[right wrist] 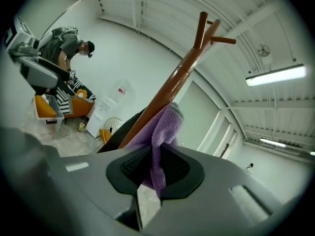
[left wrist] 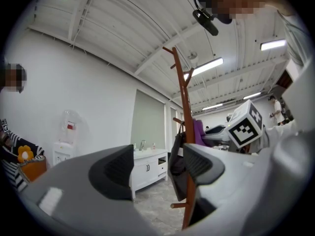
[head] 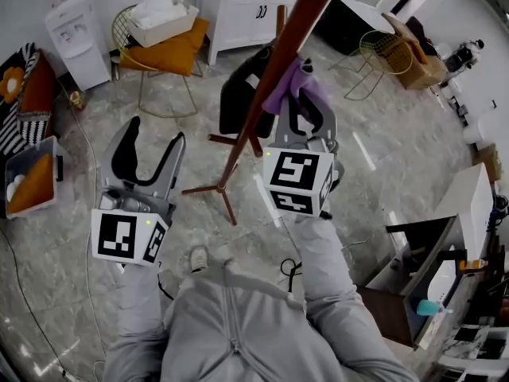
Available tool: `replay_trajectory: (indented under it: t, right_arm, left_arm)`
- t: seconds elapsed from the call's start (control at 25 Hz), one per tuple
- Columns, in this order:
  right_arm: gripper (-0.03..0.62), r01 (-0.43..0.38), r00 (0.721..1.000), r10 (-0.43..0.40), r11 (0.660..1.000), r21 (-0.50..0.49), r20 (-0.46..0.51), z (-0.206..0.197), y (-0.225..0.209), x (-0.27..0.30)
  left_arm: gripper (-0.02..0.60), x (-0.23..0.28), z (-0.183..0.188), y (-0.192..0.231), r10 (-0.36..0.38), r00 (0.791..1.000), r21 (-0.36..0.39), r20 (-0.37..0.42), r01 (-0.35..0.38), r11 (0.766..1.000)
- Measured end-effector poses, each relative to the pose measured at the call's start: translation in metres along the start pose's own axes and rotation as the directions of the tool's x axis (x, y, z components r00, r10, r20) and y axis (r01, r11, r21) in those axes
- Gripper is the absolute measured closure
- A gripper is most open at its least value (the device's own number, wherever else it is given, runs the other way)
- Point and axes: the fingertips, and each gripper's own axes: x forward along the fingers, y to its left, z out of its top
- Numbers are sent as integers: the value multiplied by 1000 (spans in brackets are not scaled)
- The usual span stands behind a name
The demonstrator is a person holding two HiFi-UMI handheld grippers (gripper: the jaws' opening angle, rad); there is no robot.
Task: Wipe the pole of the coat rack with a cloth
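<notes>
Right gripper [right wrist: 155, 168]: clenched on the cloth; its own view shows the pads pinching a purple fold that hangs down between them.
Cloth [right wrist: 162, 132]: purple, bunched above the jaws and pressed against the pole. In the head view the cloth [head: 290, 86] sits on the pole's right side, about mid-height.
Pole [head: 278, 62]: brown wood, running from the top of the head view down to the feet.
Left gripper [head: 155, 138]: released, held left of the rack and apart from it. Its own view shows the left gripper [left wrist: 157, 168] with jaws wide apart and nothing between them.
Head view only: the rack's feet [head: 219, 189] spread on the marble floor, and a chair [head: 163, 54] with an orange cushion at far left.
Left gripper view only: the pole [left wrist: 186, 107] standing upright with hooks at its top, and a black bag [left wrist: 177, 161] hanging low on it with a white cabinet [left wrist: 147, 168] beyond.
Right gripper view only: a person [right wrist: 64, 43] bent over at far left, and a water dispenser [right wrist: 106, 109] by the wall.
</notes>
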Motion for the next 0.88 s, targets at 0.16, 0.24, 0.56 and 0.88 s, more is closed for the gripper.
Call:
replay_trajectory:
  t: [0.16, 0.24, 0.56, 0.88]
  right_arm:
    - [544, -27, 999, 24, 998, -57, -40, -9, 6, -5]
    - [545, -41, 998, 37, 997, -67, -55, -15, 10, -7]
    - [545, -129, 976, 116, 990, -61, -183, -70, 35, -19]
    - [545, -133, 959, 124, 991, -16, -253, -109, 32, -35]
  left_arm:
    - [241, 8, -3, -5, -21, 1000, -10, 0, 21, 1000]
    - [241, 12, -4, -8, -32, 1000, -12, 1, 32, 999]
    - [241, 17, -7, -18, -57, 998, -15, -4, 57, 998]
    - [241, 17, -8, -24, -62, 998, -12, -13, 62, 998]
